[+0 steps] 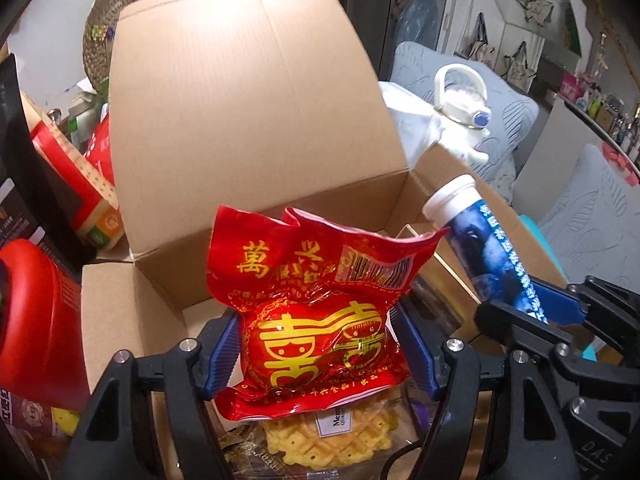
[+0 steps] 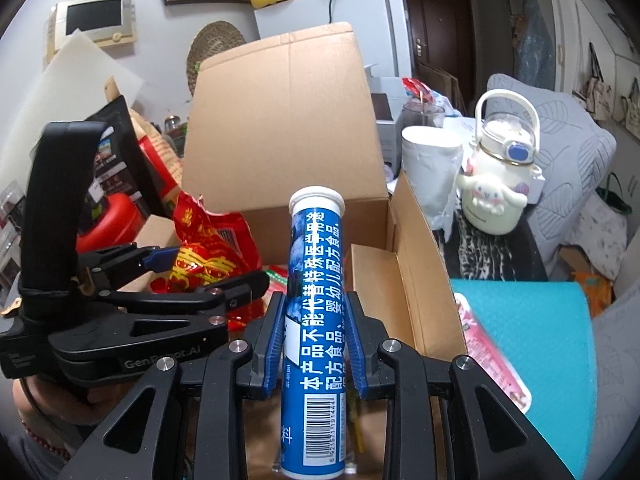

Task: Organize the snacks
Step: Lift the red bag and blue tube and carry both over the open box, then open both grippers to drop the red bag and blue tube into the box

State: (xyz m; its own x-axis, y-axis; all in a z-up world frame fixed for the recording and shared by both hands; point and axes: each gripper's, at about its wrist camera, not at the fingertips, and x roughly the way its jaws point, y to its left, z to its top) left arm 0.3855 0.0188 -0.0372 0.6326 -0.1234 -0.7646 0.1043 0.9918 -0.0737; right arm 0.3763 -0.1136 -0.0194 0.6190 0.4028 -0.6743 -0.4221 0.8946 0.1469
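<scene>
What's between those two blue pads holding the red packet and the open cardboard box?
Nothing: in the left wrist view the red packet hangs over the cardboard box's opening.

Soft, even indoor light for me, glare on the red snack bag [image 1: 316, 320], heavy fisheye bending, dark corners.

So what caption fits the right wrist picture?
Right gripper clamps a blue white-capped tube before the open brown cardboard box.
</scene>
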